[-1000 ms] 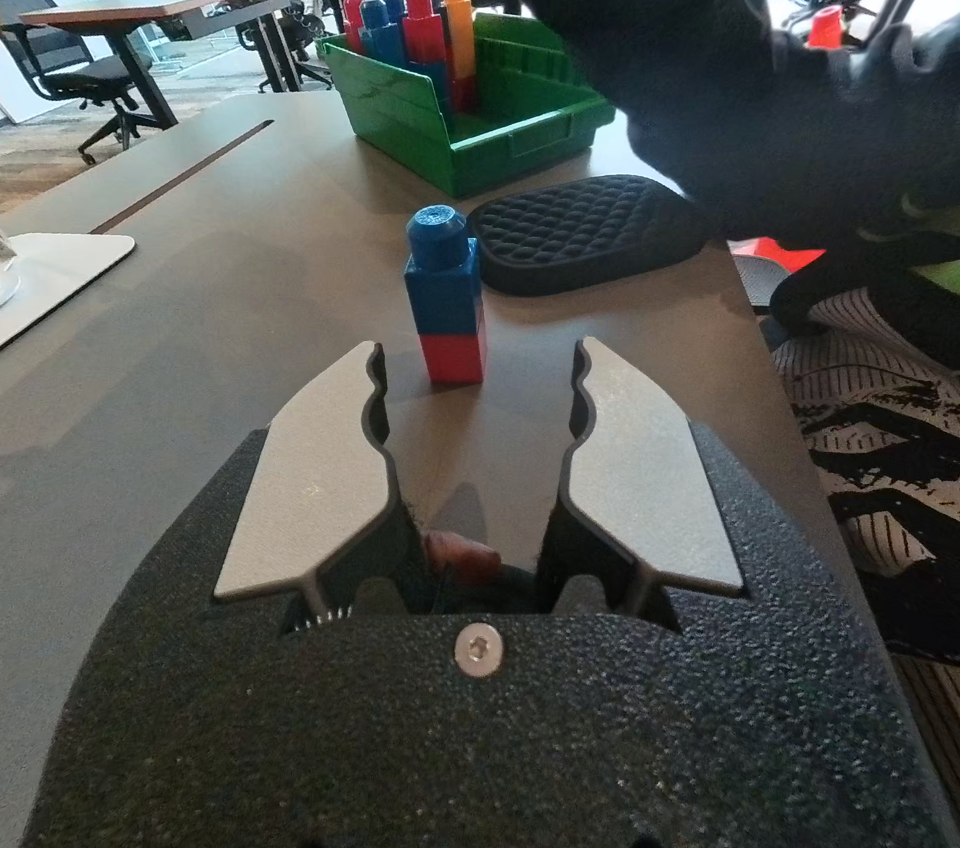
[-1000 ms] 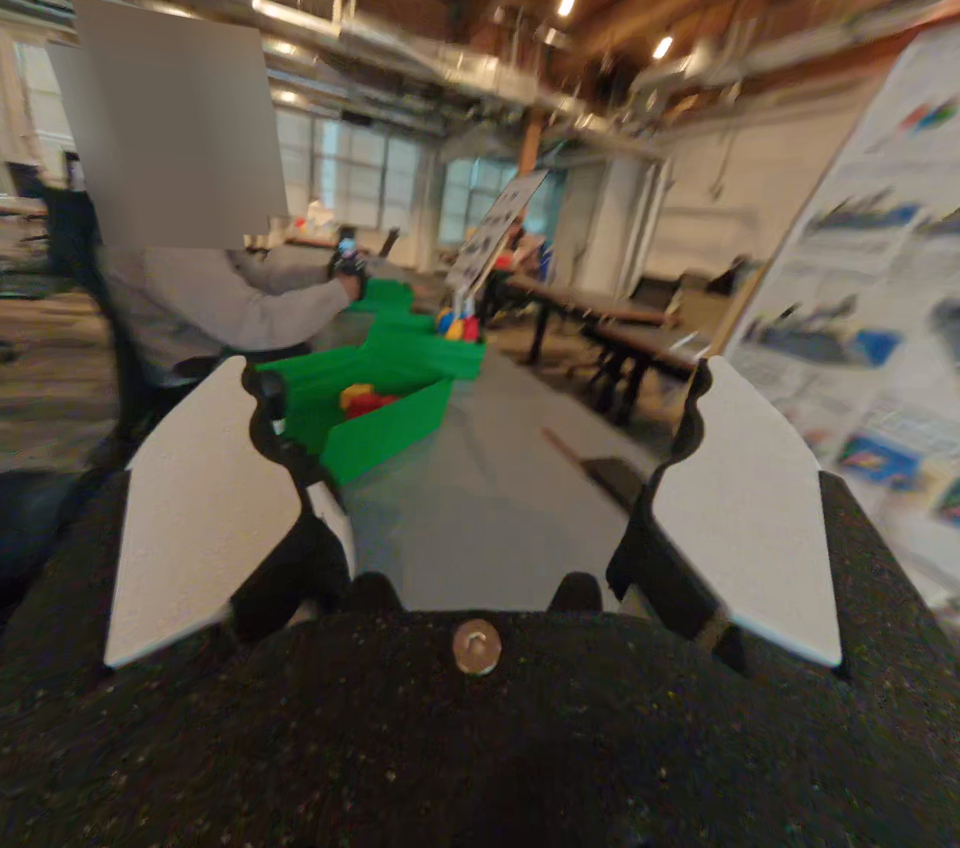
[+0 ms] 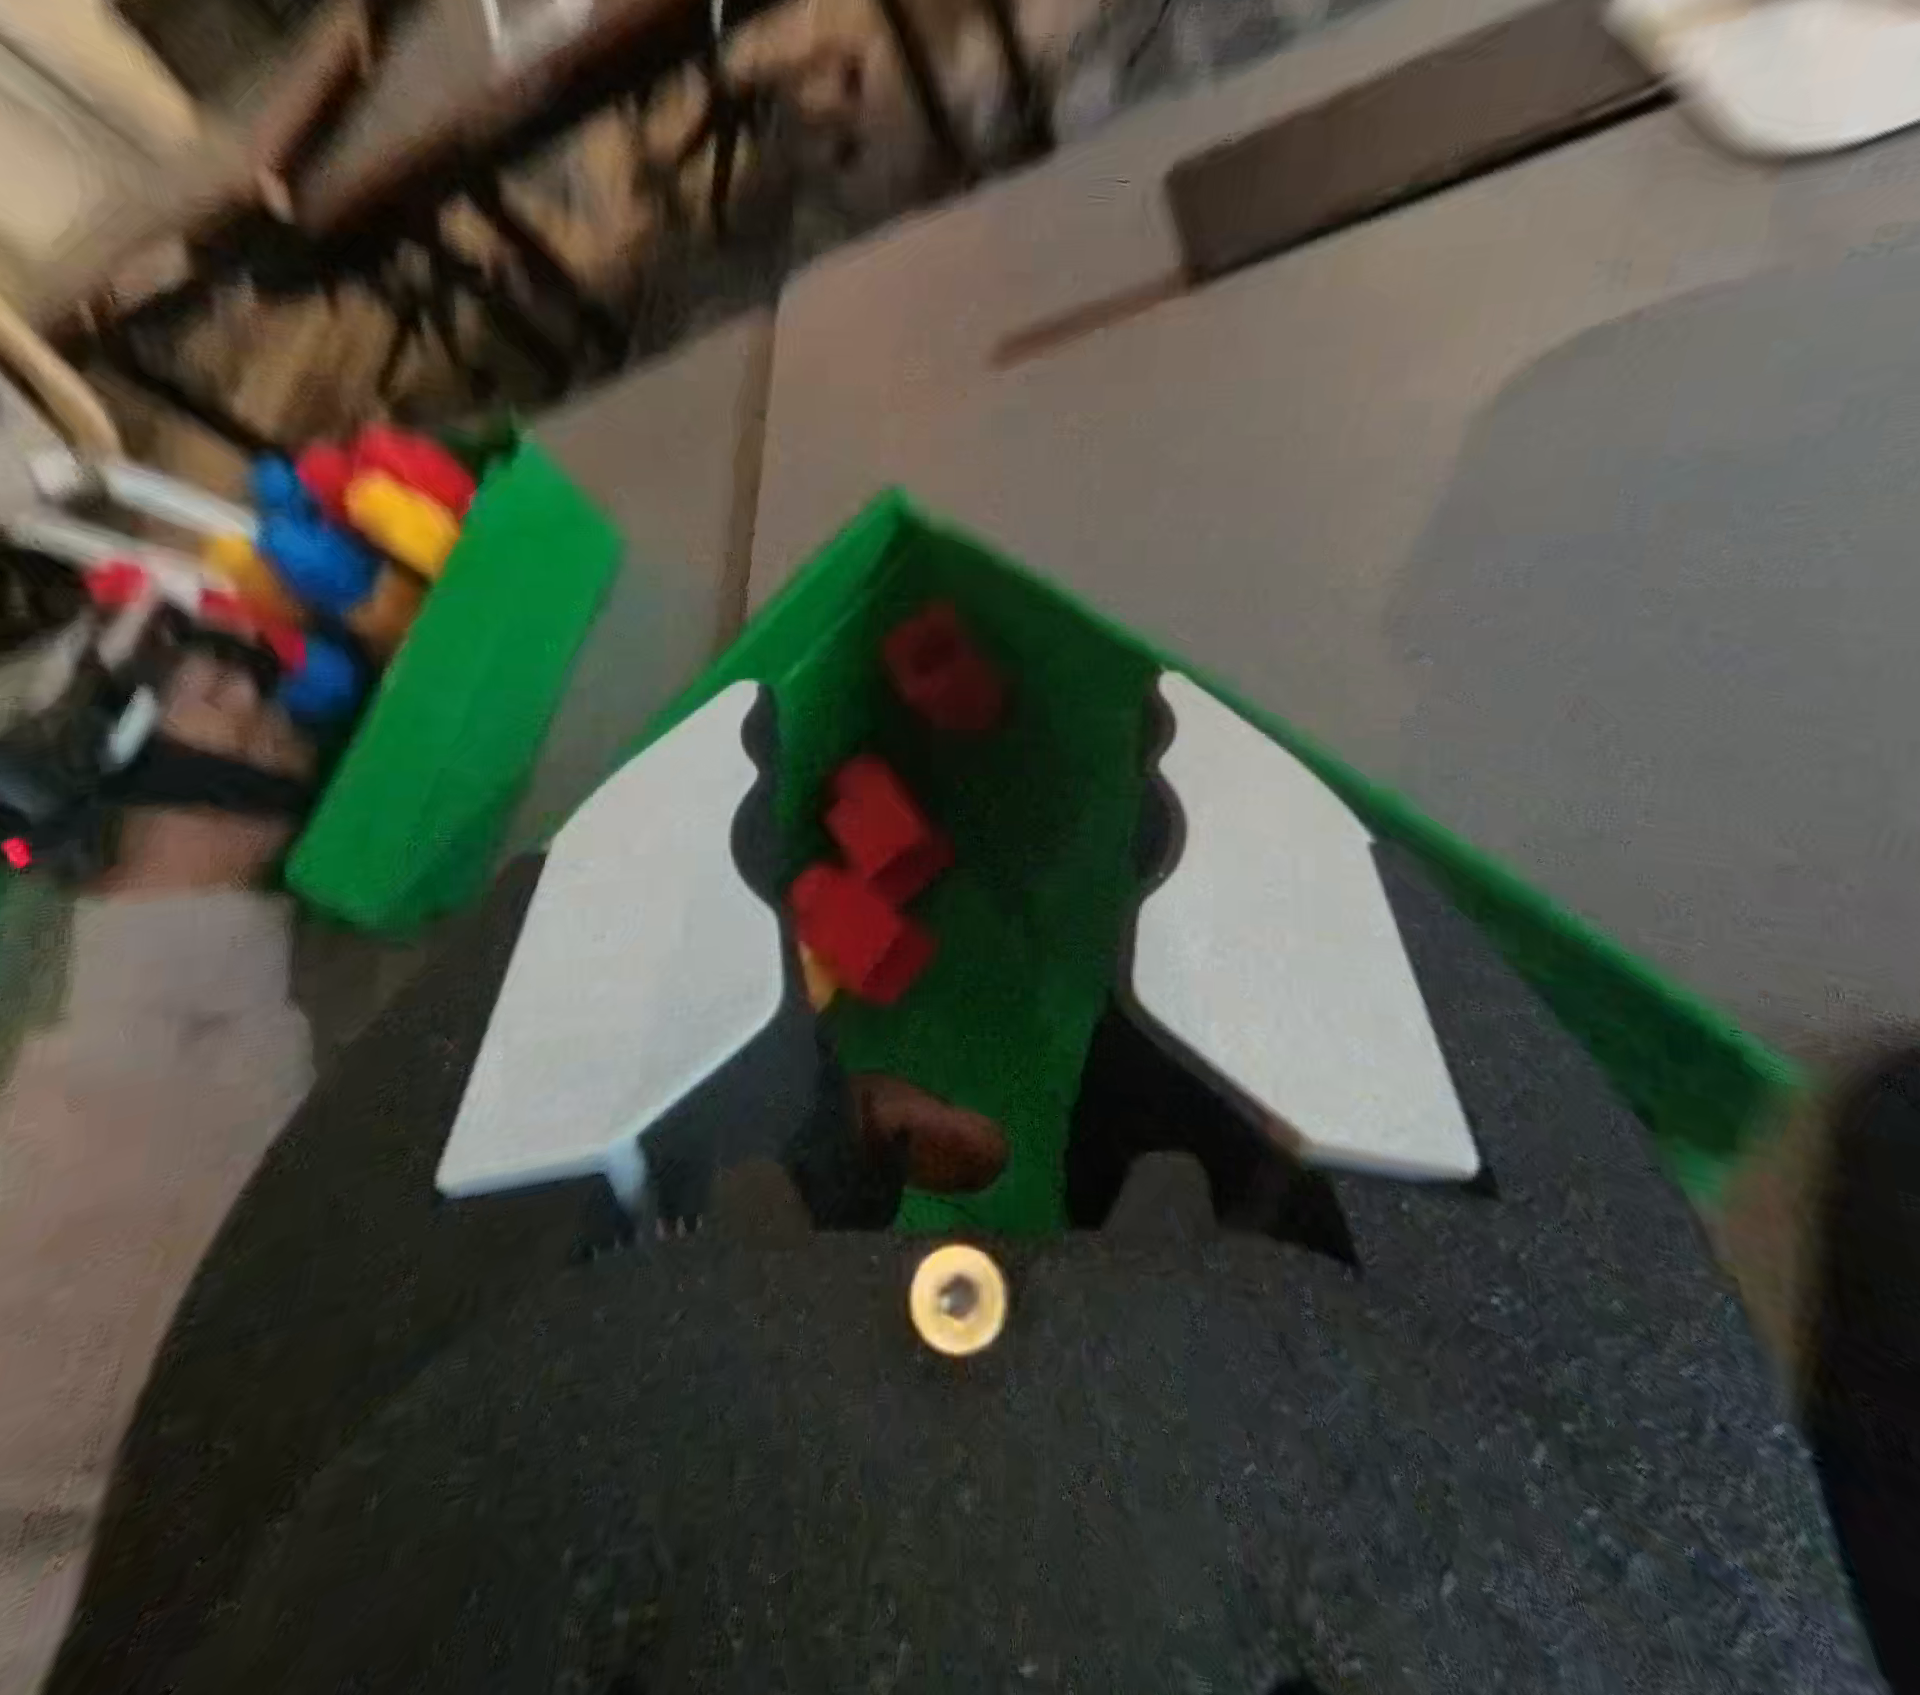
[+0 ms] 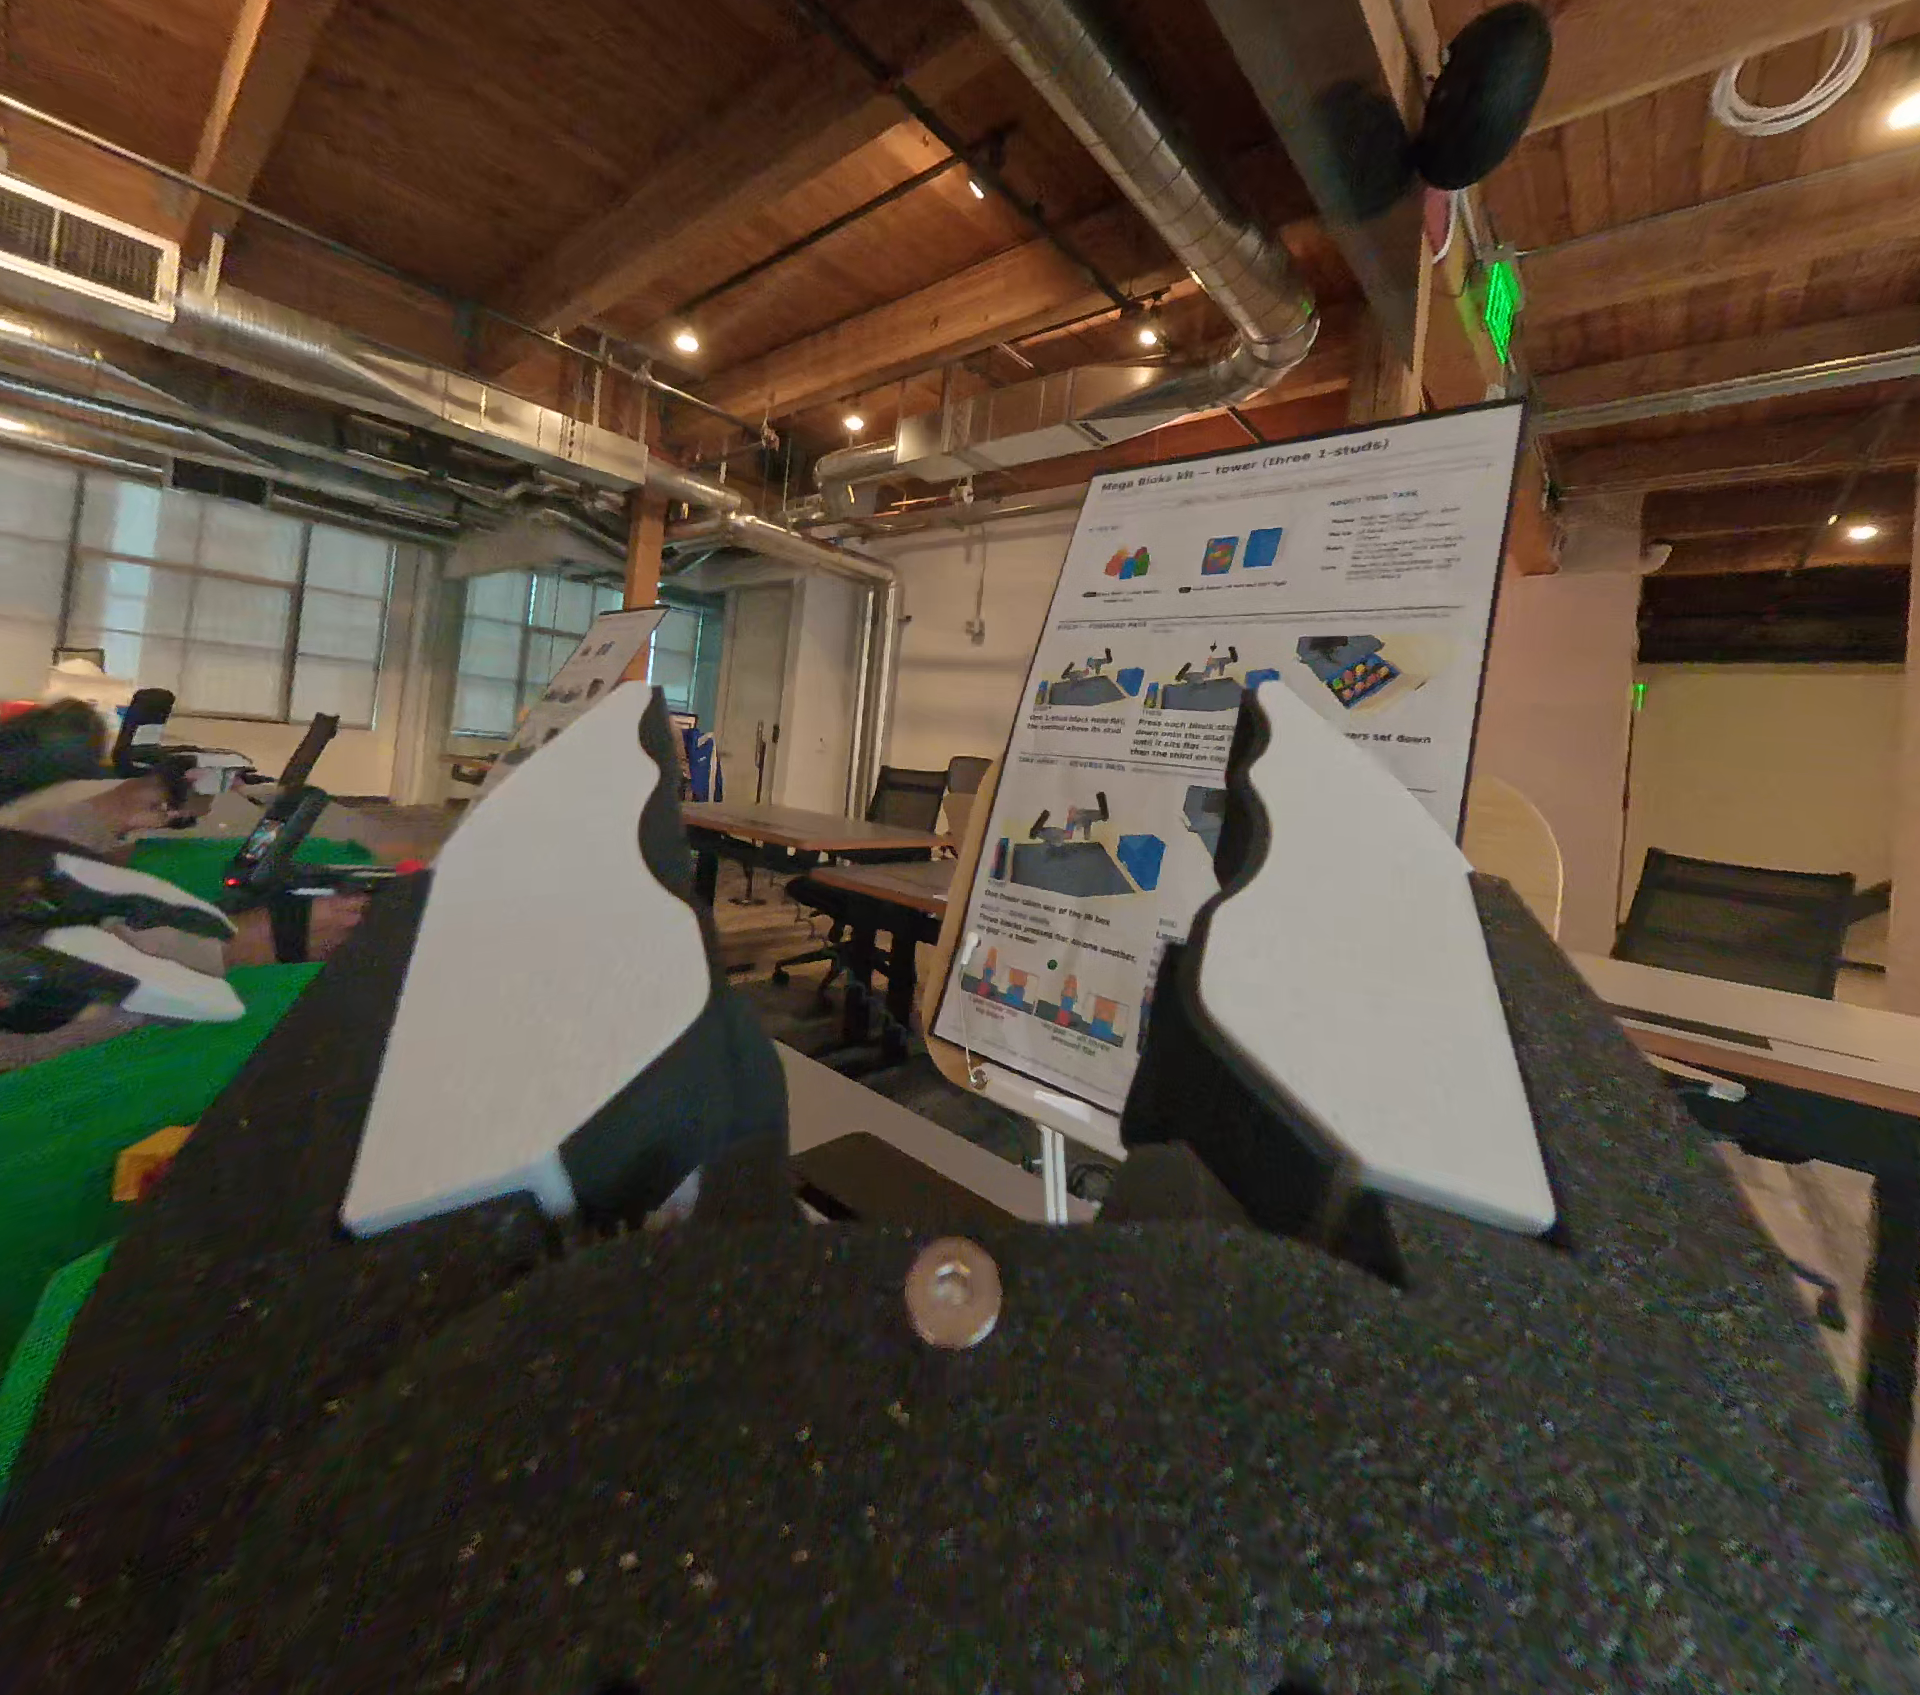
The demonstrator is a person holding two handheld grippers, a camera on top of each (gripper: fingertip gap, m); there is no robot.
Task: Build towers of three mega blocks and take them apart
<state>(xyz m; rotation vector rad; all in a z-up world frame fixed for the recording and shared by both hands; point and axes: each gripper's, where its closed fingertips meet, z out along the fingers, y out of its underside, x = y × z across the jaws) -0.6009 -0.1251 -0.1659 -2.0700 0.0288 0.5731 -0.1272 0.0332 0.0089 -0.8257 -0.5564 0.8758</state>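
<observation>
The left wrist view is motion-blurred. My left gripper is open and empty, hovering above a green bin with loose red blocks lying in it. A second green bin to the left holds red, yellow and blue blocks. My right gripper is open and empty, tilted up toward the room and ceiling. A green bin shows at the left edge of the right wrist view. The blue and red tower is not in view.
A grey table carries the bins. An instruction sheet on a stand rises just past my right gripper. Another person's hands with grippers work at the left. Desks and office chairs stand beyond. The tips of one gripper are about 55 centimetres away from the tips of the other.
My left gripper has swung away from the blue and red tower to above the green bin with red blocks. My right gripper has tilted upward and turned toward the instruction sheet.
</observation>
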